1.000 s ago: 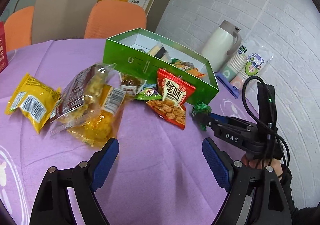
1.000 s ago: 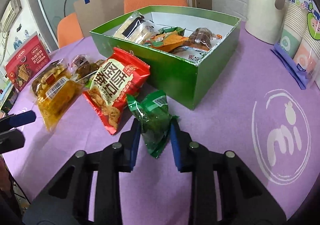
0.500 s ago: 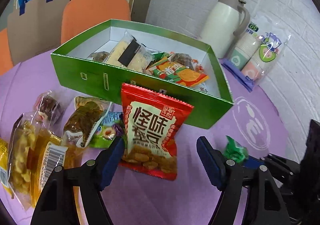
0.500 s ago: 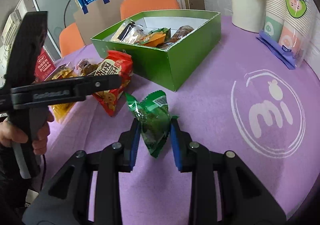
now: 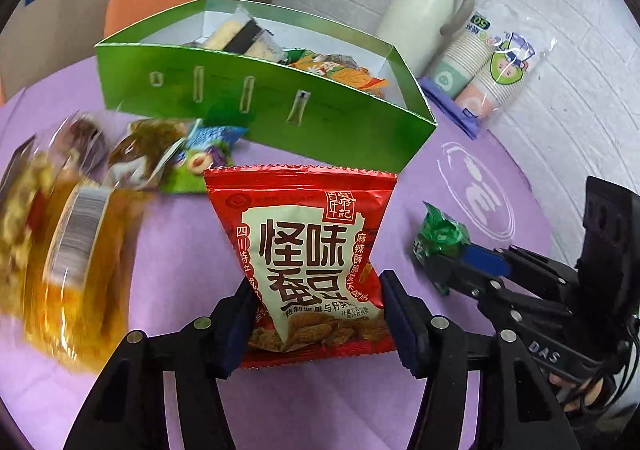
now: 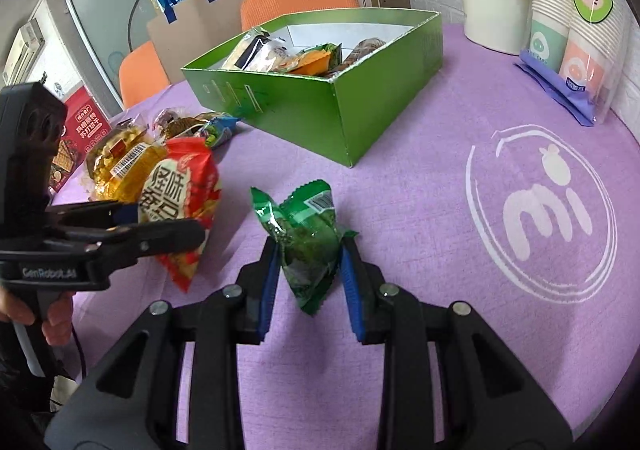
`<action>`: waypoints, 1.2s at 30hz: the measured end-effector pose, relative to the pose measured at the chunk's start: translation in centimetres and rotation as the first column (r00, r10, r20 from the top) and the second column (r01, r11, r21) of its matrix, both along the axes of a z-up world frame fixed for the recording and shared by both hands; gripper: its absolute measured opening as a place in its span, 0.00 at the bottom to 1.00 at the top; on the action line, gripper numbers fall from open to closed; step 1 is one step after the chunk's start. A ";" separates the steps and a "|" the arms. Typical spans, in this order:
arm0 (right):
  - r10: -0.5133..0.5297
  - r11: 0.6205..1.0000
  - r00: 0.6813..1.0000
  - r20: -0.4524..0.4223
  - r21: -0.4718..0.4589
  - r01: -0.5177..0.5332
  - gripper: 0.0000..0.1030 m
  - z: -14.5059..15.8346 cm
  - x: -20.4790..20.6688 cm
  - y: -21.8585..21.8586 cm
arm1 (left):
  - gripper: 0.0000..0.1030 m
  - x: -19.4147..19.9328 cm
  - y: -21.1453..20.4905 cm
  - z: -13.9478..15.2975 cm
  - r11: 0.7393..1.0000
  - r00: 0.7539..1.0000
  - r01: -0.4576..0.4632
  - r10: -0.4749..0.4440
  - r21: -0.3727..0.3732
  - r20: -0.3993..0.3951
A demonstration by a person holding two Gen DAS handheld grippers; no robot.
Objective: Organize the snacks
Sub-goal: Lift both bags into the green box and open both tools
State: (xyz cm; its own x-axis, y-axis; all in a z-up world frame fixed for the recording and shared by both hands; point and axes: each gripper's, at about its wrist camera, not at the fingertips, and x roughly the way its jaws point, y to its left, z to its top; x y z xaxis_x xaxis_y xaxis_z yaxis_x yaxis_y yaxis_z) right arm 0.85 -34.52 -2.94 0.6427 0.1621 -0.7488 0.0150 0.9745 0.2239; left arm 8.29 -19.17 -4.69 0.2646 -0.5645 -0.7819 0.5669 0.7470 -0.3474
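Red bean-snack packet (image 5: 312, 262) sits pinched in my left gripper (image 5: 316, 320); my right gripper (image 6: 308, 278) clamps a green packet (image 6: 308, 238), both short of the green box (image 5: 280, 106).

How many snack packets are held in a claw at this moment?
2. The red packet is in the left claw; the green packet is in the right claw. The other packets lie on the table or in the box.
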 end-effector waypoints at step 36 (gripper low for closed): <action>-0.013 1.000 0.981 0.192 -0.018 0.017 0.28 7.2 11.9 -2.1 | 0.52 12.9 -2.2 9.9 0.973 0.965 -0.198 0.214 -0.114 0.149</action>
